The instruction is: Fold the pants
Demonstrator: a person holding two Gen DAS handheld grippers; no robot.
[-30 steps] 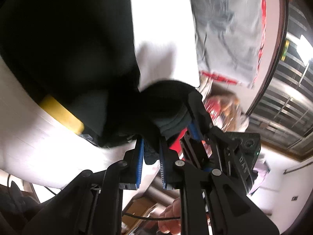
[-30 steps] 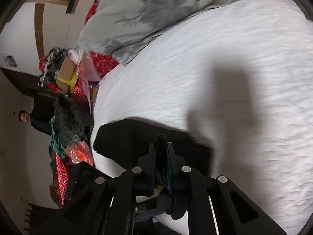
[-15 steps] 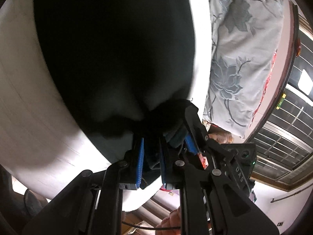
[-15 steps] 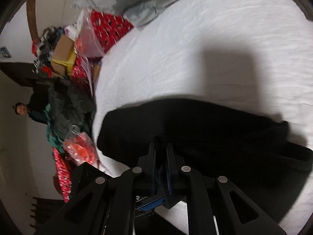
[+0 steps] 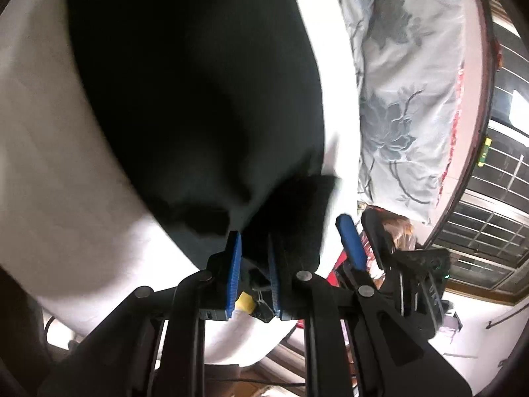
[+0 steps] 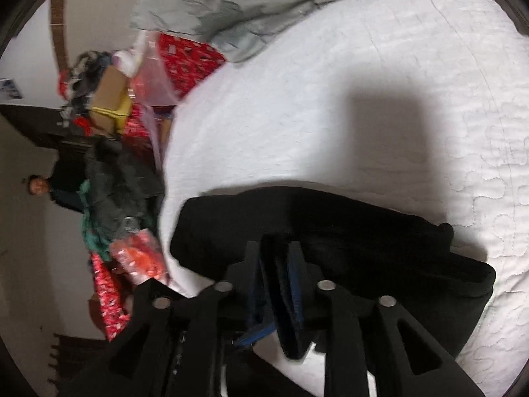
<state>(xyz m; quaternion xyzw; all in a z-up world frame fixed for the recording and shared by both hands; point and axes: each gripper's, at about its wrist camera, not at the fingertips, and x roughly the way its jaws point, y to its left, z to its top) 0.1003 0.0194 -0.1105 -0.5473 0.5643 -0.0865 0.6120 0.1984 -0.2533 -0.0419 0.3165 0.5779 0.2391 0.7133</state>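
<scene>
The black pants (image 5: 198, 99) lie spread on the white quilted bed (image 6: 380, 82), near its edge. In the left wrist view the left tool (image 5: 254, 258) is closed on a bunched edge of the pants; the cloth goes down between its two blue pads, and a small yellow thing shows under the cloth there, but what it is cannot be made out. The right tool (image 6: 276, 268) has just been opening its jaws. A fold of the dark cloth is between them, but the fabric and the black fingers blend together and the picture is blurred, so I cannot tell if the pads press on it or not. In the left view one blue pad of the right tool (image 5: 350, 241) stands just beside the pants' edge. A grey flowered pillow (image 5: 403, 92) lies farther on the bed. Beside the bed a heap of clothes and boxes (image 6: 109, 106) is unclear, and a person (image 6: 39, 185) stands behind it, partly hidden.
</scene>
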